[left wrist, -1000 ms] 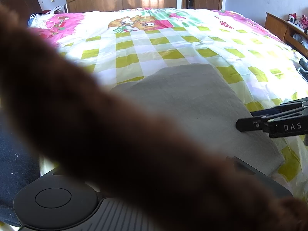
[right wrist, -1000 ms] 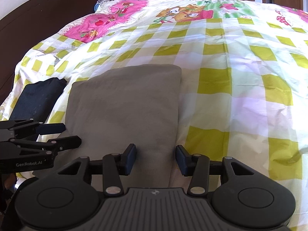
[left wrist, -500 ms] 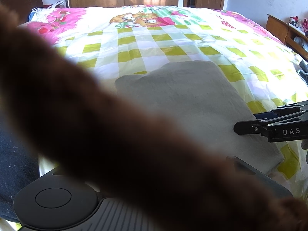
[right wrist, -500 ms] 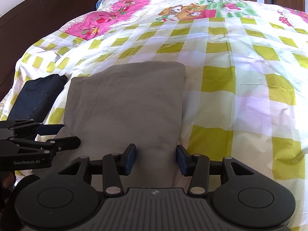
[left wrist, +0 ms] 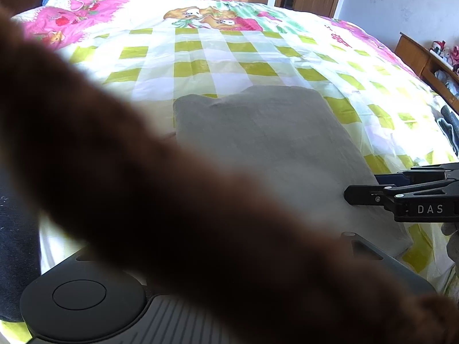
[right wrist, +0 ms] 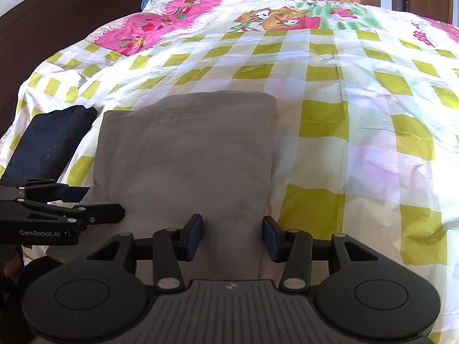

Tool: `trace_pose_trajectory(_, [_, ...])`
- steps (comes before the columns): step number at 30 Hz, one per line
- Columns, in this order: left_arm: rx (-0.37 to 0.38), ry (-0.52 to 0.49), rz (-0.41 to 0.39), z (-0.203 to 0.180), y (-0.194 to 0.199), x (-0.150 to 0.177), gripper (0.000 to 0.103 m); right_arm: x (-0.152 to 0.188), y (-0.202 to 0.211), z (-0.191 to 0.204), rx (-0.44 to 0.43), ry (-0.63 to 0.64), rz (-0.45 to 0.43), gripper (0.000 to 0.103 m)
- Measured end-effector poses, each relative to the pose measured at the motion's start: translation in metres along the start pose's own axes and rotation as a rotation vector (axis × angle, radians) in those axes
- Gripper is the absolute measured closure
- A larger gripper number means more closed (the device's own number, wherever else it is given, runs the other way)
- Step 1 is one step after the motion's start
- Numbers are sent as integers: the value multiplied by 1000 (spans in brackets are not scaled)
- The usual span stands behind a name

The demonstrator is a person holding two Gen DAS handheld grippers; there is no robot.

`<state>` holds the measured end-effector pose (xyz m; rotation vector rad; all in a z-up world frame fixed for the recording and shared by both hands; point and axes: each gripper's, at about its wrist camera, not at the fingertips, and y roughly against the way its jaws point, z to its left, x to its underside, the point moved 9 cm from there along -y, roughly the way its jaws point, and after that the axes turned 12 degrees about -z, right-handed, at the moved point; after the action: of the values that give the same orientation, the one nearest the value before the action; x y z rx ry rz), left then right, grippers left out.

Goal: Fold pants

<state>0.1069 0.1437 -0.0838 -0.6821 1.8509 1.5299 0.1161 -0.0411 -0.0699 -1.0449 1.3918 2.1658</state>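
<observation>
Between the spread right gripper [right wrist: 233,236] fingers [right wrist: 193,236], folded grey pants [right wrist: 186,154].

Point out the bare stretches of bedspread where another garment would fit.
Free: the checked bedspread right of the folded grey pants, and the stretch beyond them up to the cartoon print. Crowded: the pants' left side, where dark folded clothing lies and the left gripper reaches in.
</observation>
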Motion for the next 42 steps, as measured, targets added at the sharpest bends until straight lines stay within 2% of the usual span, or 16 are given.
trace_pose_trajectory(12, [34,10,2,1,-2,0,45,0,1,1,3,2,1,44])
trace_pose_trajectory(18, [29,-3,-2,2,0,-3,44,-5,8,-9,-9,-15,-23,45])
trace_pose_trajectory(24, [29,21,-14,10,4,-8,45,-8,4,-23,-85,-109,0,45])
trace_pose_trajectory(28, [40,13,-13,9,1,-5,44,-6,3,-24,-110,-125,5,45])
trace_pose_trajectory(32, [77,82,-18,14,4,-4,44,-3,2,-17,-200,-197,32,44])
trace_pose_trajectory(34, [103,101,-7,11,2,-1,43,-1,-4,-14,-191,-179,41,44])
trace_pose_trajectory(38, [58,70,-29,14,2,-3,40,-1,-4,-16,-207,-195,37,44])
trace_pose_trajectory(42, [43,106,-24,27,0,-6,40,-1,-9,-14,-223,-218,43,43])
